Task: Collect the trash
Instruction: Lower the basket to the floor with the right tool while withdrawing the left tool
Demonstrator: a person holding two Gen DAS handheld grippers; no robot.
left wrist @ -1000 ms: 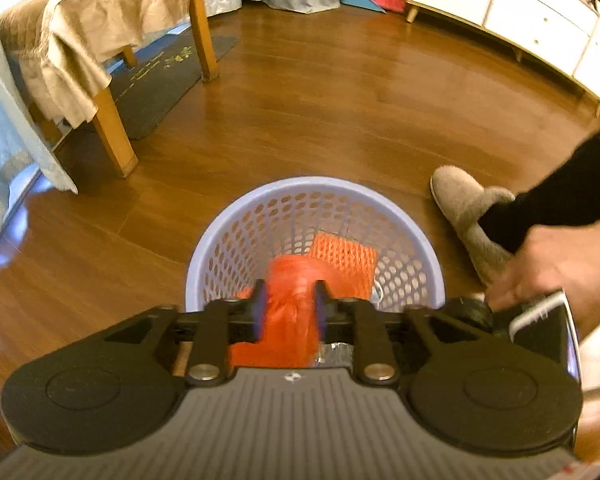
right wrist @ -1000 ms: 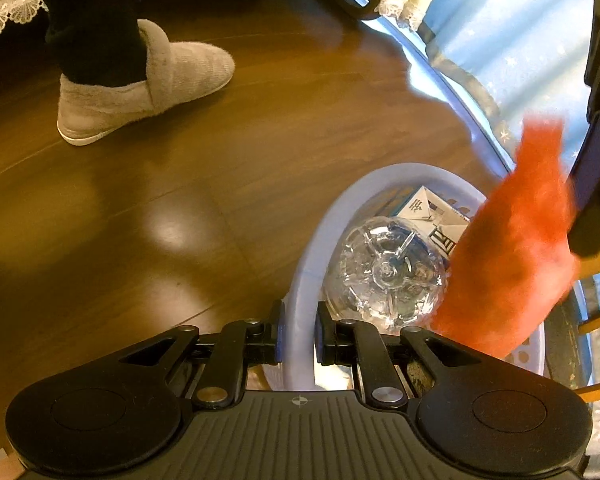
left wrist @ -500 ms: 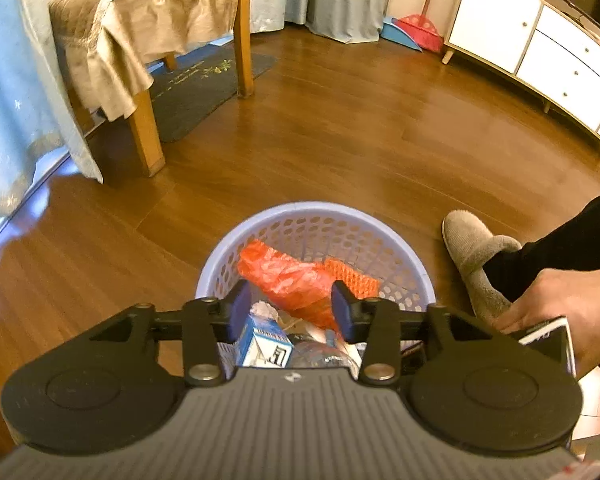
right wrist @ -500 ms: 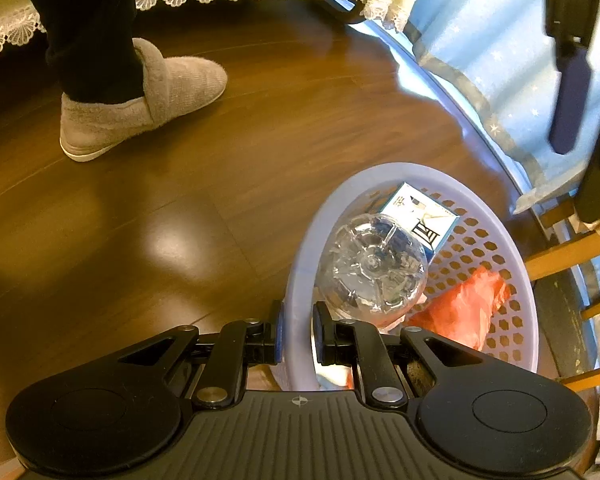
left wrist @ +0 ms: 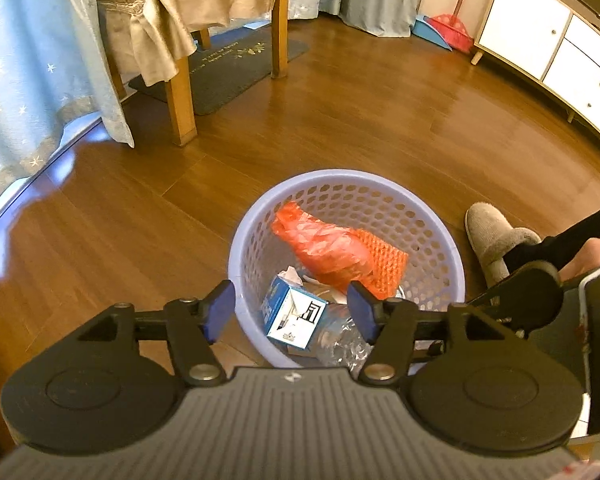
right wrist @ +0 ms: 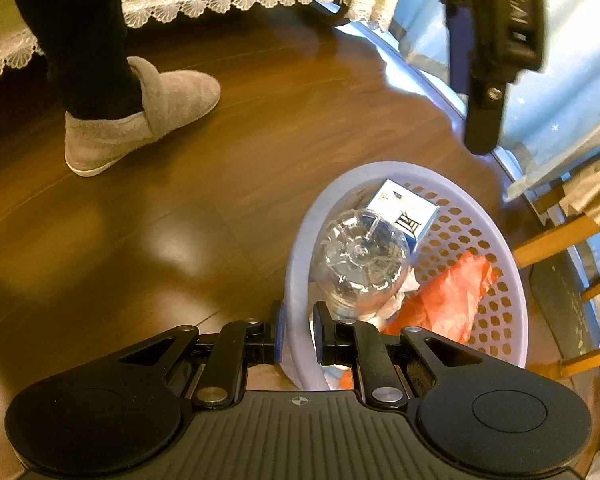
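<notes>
Orange bag (left wrist: 324,248) lying slantwise in basket (left wrist: 440,232)

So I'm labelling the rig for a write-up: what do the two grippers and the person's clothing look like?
Both the left gripper and right gripper are black, with blue pads, silver pivot bolts, round side discs and a ribbed grey base. The person wears a black sleeve, black trousers and grey fuzzy slippers.

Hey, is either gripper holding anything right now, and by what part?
The right gripper is clamped on the rim of the lavender basket. The left gripper, jaws just opened, holds nothing.
</notes>
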